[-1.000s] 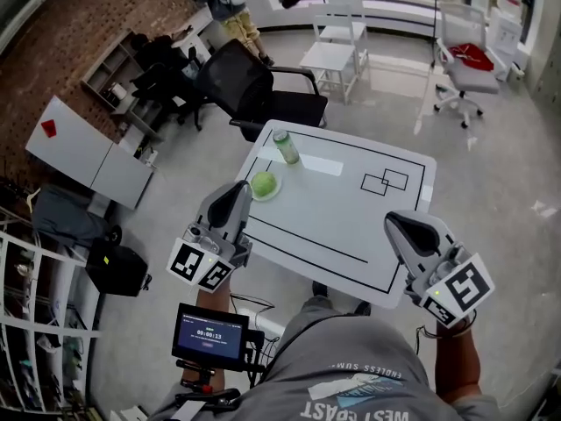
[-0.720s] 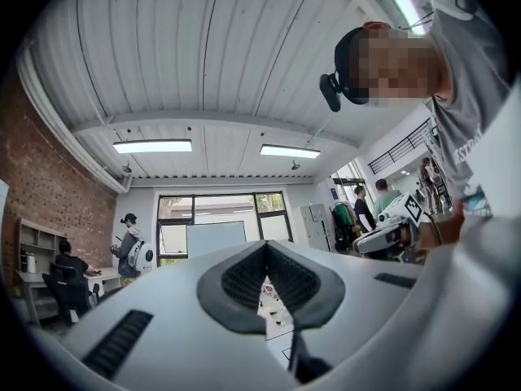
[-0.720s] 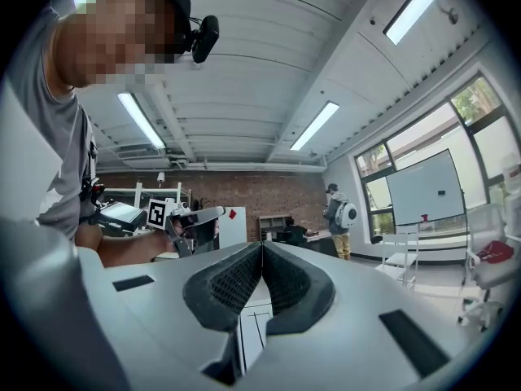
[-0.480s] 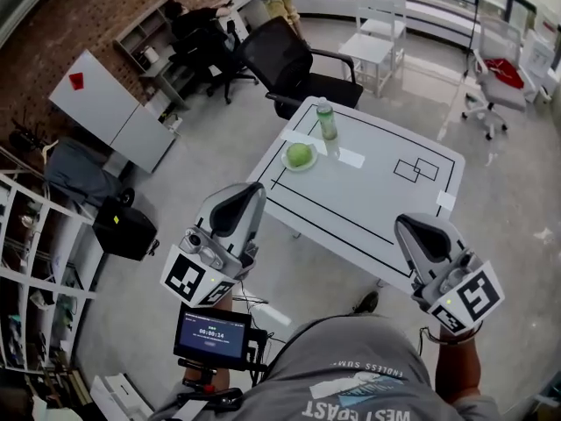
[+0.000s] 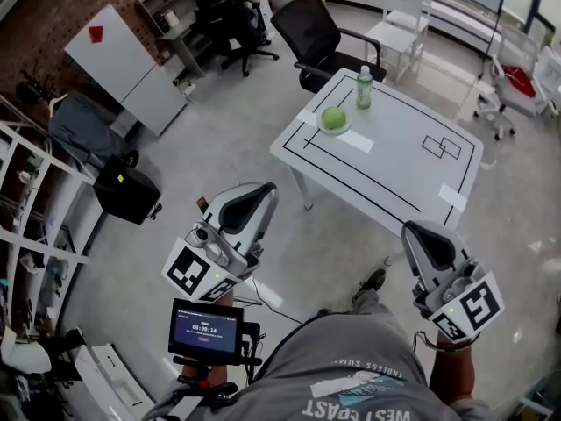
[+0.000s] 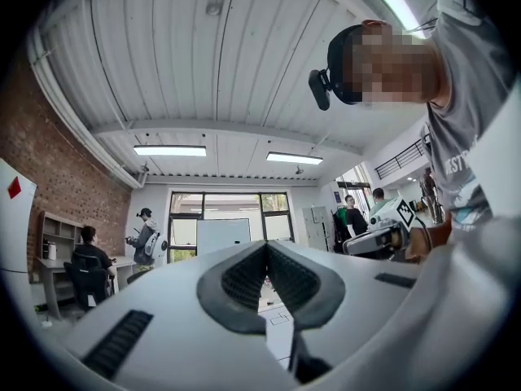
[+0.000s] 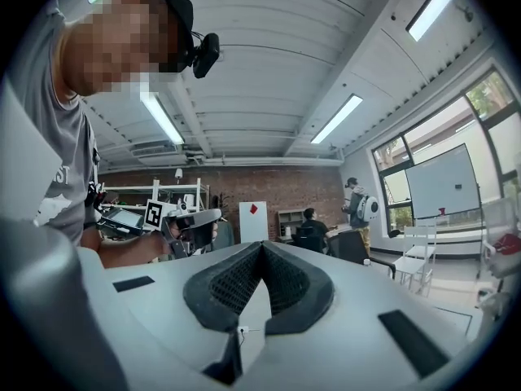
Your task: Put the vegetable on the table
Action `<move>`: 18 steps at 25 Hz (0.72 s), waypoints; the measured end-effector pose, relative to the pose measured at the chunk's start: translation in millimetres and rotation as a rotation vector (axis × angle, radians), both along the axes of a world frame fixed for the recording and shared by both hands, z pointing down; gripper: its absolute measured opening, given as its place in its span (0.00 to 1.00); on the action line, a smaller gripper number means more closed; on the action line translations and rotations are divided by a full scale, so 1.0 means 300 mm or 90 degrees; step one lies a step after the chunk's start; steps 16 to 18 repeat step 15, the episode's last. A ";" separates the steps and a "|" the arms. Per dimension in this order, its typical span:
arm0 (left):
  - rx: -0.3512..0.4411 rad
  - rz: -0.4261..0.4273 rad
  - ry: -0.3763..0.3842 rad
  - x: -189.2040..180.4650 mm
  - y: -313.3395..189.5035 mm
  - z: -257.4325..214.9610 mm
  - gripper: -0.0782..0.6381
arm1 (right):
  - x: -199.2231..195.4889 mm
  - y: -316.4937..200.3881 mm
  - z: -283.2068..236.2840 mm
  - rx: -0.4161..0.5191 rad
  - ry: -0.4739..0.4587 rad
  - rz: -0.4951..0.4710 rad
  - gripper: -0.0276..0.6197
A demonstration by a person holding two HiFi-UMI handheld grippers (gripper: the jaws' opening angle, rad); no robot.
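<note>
A round green vegetable (image 5: pixel 333 117) lies on a small plate (image 5: pixel 334 129) near the far left corner of the white table (image 5: pixel 394 174). Beside it stands a green-capped bottle (image 5: pixel 363 87). Both grippers hang over the floor, well short of the table and apart from everything on it. In the head view my left gripper (image 5: pixel 260 191) is at lower left and my right gripper (image 5: pixel 419 231) at lower right. The left gripper view shows the left gripper (image 6: pixel 265 247) shut on nothing. The right gripper (image 7: pixel 260 245) is likewise shut and empty in its own view.
A black office chair (image 5: pixel 320 38) stands at the table's far side, white chairs (image 5: pixel 399 20) behind it. A black bag (image 5: pixel 127 196), shelving (image 5: pixel 26 226) and a white cabinet (image 5: pixel 123 64) line the left. A small screen (image 5: pixel 206 330) sits at the person's chest. People stand by the far windows.
Both grippers and the person have backed away from the table. The table, earlier just in front of the grippers, now lies farther off at upper right. Both grippers stay shut.
</note>
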State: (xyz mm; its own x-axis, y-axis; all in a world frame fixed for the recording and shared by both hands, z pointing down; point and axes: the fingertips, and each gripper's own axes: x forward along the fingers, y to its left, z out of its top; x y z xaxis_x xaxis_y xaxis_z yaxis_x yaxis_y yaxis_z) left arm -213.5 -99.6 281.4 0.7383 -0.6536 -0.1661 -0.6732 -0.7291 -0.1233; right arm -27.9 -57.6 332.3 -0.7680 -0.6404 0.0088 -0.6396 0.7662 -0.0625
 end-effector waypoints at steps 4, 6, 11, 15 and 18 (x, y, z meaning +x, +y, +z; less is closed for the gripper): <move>-0.017 -0.003 0.013 -0.076 0.097 0.018 0.12 | -0.083 0.113 -0.006 -0.011 0.015 -0.008 0.05; -0.021 -0.002 0.020 -0.082 0.130 0.027 0.12 | -0.090 0.147 -0.006 -0.013 0.024 -0.009 0.05; -0.023 0.001 0.028 -0.043 0.199 0.047 0.12 | -0.056 0.229 -0.019 -0.004 0.036 -0.007 0.05; -0.029 0.026 0.030 0.047 0.269 0.054 0.12 | 0.026 0.325 -0.021 -0.008 0.039 0.018 0.05; -0.029 0.026 0.030 0.047 0.269 0.054 0.12 | 0.026 0.325 -0.021 -0.008 0.039 0.018 0.05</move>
